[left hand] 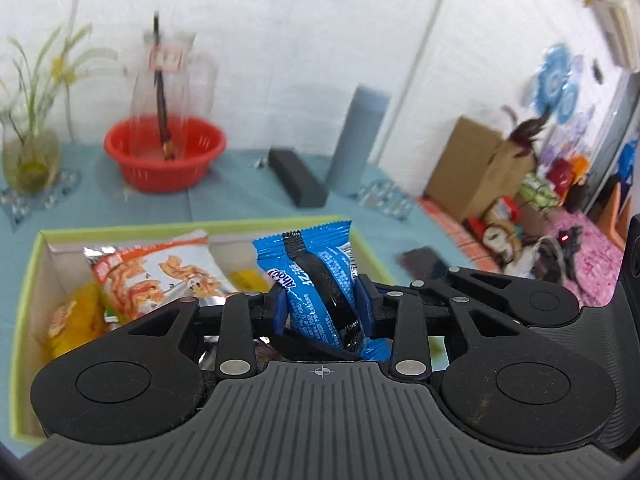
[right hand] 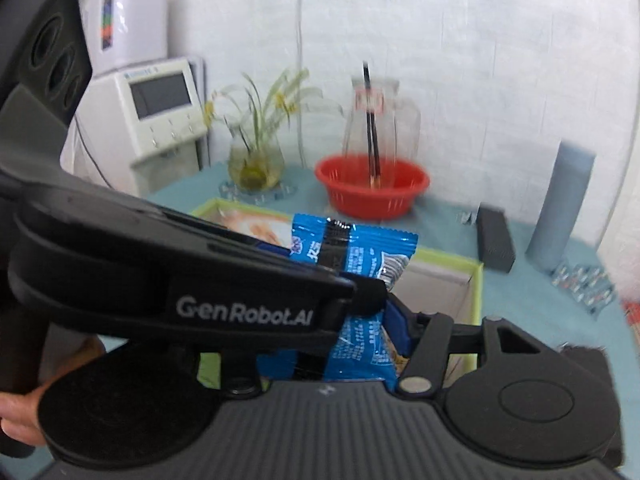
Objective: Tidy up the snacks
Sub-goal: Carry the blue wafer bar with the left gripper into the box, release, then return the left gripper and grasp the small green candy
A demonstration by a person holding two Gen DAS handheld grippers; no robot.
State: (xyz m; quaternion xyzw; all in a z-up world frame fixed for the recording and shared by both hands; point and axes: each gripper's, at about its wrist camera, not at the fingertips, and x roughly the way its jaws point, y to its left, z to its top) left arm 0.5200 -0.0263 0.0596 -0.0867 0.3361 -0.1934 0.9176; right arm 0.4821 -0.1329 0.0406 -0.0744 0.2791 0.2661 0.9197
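Blue snack packet (left hand: 320,288) upright between tilted left gripper (left hand: 322,304) jaws

This looks like a lived-in room of a home: a table under a teal cloth (left hand: 224,196) stands against a white-painted brick wall (right hand: 480,60). On it stand a vase of grassy plants (right hand: 256,160) and a red plastic basket (right hand: 372,188). A water dispenser (right hand: 160,108) stands beside it, and toys and a cardboard box (left hand: 472,168) lie on patterned floor mats.
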